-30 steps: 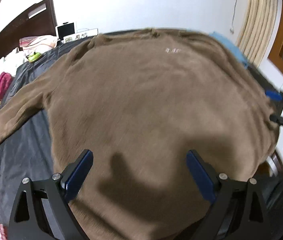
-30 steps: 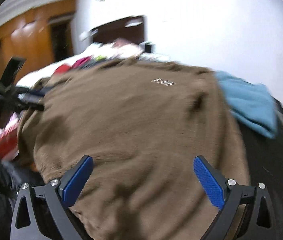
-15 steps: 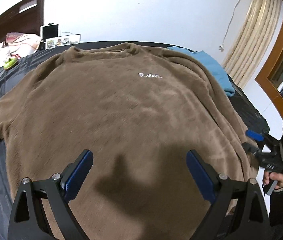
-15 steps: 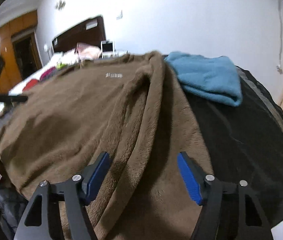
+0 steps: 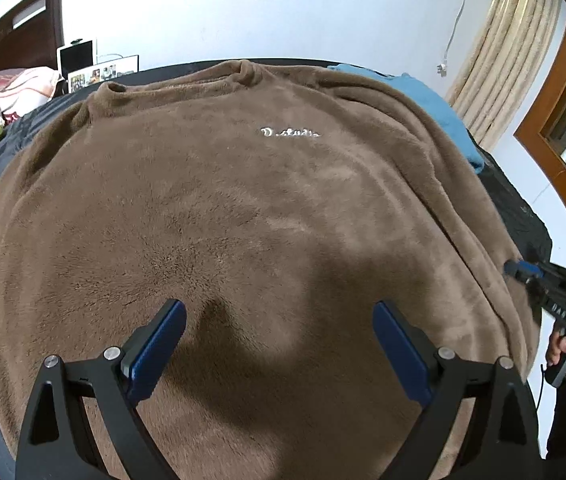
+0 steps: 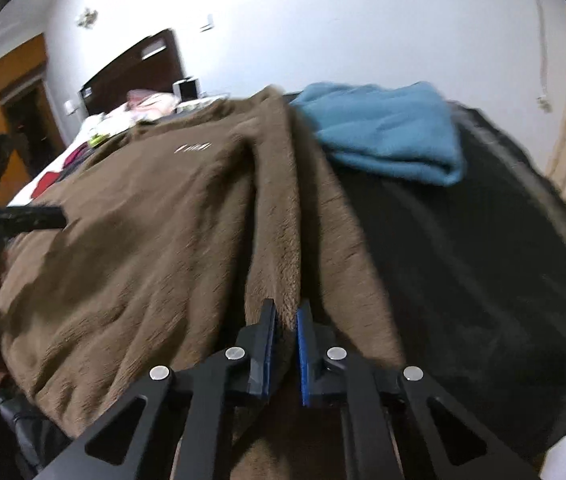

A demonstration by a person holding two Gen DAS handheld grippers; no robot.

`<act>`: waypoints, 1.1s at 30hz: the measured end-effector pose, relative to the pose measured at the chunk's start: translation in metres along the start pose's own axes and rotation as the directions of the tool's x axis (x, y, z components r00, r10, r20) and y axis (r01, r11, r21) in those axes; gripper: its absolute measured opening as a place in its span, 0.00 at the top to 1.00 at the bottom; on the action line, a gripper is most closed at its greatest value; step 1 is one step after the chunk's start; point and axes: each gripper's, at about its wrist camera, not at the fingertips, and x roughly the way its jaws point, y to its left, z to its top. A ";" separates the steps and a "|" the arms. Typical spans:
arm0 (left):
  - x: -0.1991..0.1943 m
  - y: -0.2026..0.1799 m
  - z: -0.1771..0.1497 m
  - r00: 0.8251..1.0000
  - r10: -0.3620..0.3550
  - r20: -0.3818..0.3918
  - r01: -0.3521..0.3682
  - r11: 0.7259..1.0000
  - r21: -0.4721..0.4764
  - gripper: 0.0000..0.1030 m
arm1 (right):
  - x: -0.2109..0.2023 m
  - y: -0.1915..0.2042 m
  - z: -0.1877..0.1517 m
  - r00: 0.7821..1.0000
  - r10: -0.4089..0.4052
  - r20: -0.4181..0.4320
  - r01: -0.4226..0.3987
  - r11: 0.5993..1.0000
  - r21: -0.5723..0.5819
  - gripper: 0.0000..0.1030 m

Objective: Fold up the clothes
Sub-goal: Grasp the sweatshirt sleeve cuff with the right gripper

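brown fleece sweatshirt [image 5: 243, 216] is lying spread flat on dark bedsheet [image 6: 483, 264], collar toward dark wooden headboard [image 6: 135, 68]. folded blue fleece garment [image 6: 387, 132] is sitting just right of its shoulder, touching it.

Both wrist cameras are looking low and close across the brown sweater [image 5: 243, 208] [image 6: 155, 220] toward the headboard [image 5: 15, 36] [image 6: 131, 72], sharing it and the blue cloth [image 6: 387, 132].

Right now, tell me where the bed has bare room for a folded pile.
The widest bare patch is the dark bedcover, right of the brown sweater and in front of the folded blue garment. The headboard end is crowded with pillows and clothes. The right tongs pinch the sweater's sleeve at that patch's edge.
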 end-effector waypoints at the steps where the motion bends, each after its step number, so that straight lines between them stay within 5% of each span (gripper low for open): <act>1: 0.001 0.001 0.001 1.000 -0.001 -0.002 0.001 1.000 -0.005 0.07 | -0.003 -0.003 0.003 0.999 -0.035 0.014 0.035 0.999 0.002 0.91; 17: 0.021 0.002 0.016 1.000 -0.011 -0.012 0.011 0.999 -0.032 0.07 | -0.026 -0.050 0.042 0.933 -0.327 0.153 0.324 0.945 0.048 0.92; 23: 0.029 0.002 0.017 1.000 -0.019 -0.017 0.018 0.999 -0.039 0.07 | -0.028 -0.085 0.074 0.850 -0.490 0.193 0.485 0.871 0.075 0.92; 25: 0.033 0.002 0.016 1.000 -0.020 -0.017 0.020 0.999 -0.041 0.07 | -0.019 -0.101 0.081 0.843 -0.512 0.168 0.504 0.859 0.089 0.92; 31: 0.038 0.002 0.014 1.000 -0.019 -0.015 0.019 0.999 -0.037 0.07 | -0.012 -0.132 0.073 0.908 -0.398 0.133 0.369 0.908 0.199 0.91; 33: 0.039 0.002 0.014 1.000 -0.020 -0.013 0.020 0.999 -0.035 0.06 | -0.022 -0.119 0.062 0.920 -0.358 0.157 0.331 0.928 0.172 0.82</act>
